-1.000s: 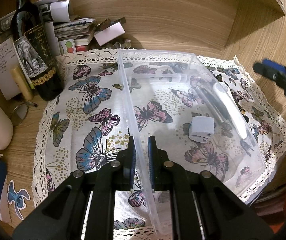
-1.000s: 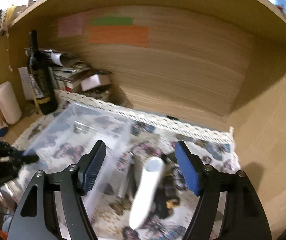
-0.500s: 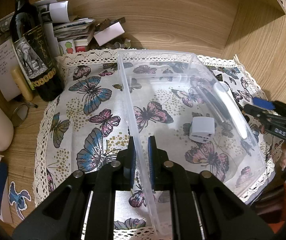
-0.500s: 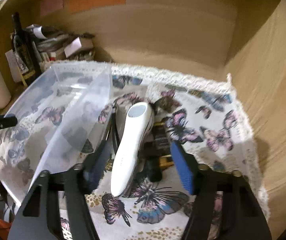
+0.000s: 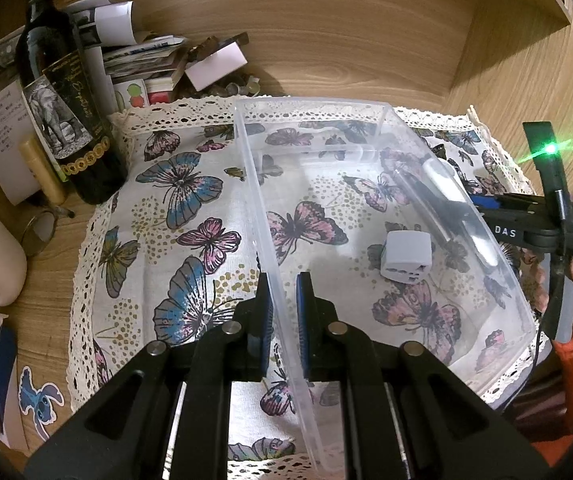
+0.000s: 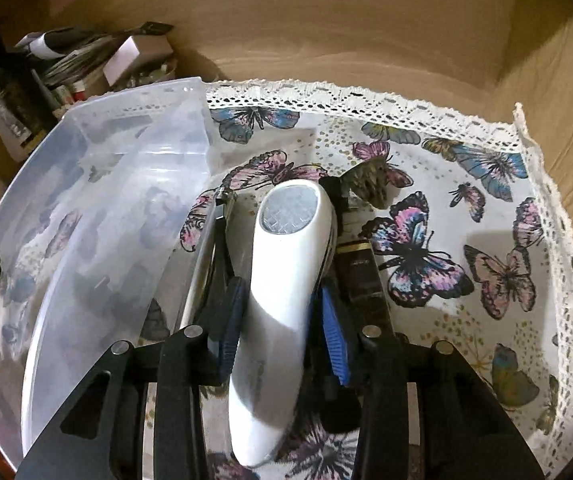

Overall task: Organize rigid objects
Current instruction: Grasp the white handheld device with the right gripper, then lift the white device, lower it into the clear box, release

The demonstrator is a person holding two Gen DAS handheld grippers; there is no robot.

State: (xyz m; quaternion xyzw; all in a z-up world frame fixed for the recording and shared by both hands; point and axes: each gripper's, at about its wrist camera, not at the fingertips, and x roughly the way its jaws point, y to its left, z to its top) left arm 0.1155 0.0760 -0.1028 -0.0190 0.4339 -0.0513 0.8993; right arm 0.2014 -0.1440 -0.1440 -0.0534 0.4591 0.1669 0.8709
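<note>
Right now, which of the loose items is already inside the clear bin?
The small grey plug adapter; it lies on the clear bin floor. The white handheld device lies outside on the cloth, between the right gripper pads.

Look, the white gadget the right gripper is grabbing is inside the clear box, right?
Not quite. The white gadget between the right gripper pads lies outside the clear box, on the butterfly cloth beside its wall. The right wrist view shows it.
</note>
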